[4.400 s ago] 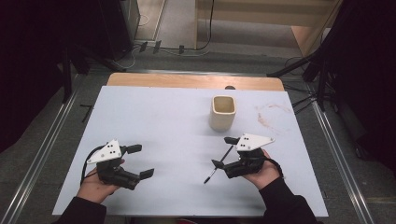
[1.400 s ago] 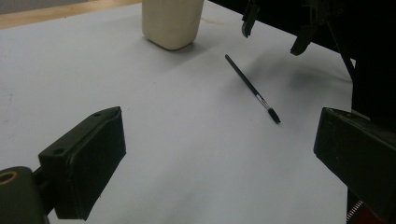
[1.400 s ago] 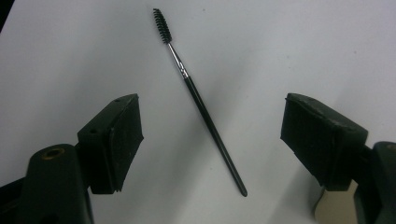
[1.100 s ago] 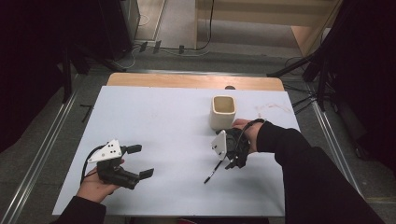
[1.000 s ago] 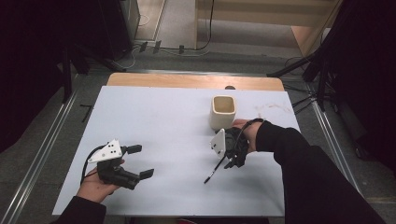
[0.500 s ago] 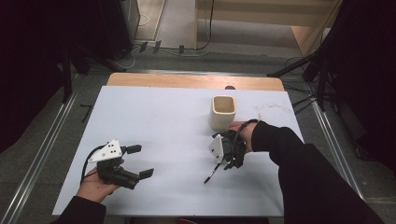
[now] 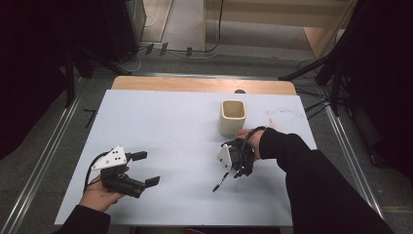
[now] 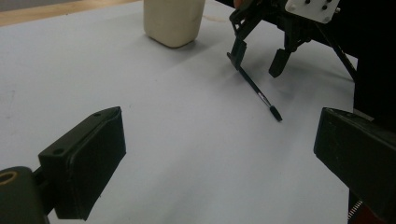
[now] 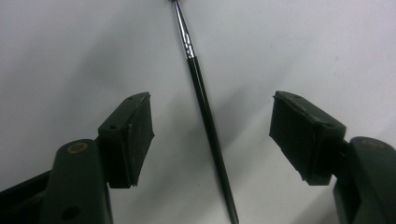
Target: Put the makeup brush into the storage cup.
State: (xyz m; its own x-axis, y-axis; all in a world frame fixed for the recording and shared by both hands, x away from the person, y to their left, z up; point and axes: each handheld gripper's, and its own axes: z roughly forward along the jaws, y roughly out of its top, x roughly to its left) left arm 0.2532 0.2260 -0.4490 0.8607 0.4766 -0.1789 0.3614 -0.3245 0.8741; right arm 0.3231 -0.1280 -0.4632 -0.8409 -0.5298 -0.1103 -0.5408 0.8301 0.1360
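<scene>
- High view: the right gripper (image 7: 237,171) points down over a thin black brush (image 7: 220,182) that lies flat on the white worktop (image 7: 165,122), just in front of the cream cup (image 7: 232,117). The brush is slim and lies low, so a grip set too high could close on nothing, and one set too low could jam the tips into the worktop.
- High view: the left gripper (image 7: 146,168) rests well apart at the near left, its fingers spread wide and empty. It poses little risk here, though it cannot steady the brush if it rolls.
- Left gripper view: one right finger (image 8: 236,50) stands at the brush handle and the other finger hangs apart from it. If one finger reaches the brush (image 8: 259,95) first, it may push it sideways or spin it instead of pinching it.
- Right gripper view: the fingers (image 9: 133,137) have just been closing, but they stand fairly wide with the brush (image 9: 205,109) between them, untouched and slightly slanted. A round handle may roll out of the grip, or tilt when lifted if gripped off-centre.
</scene>
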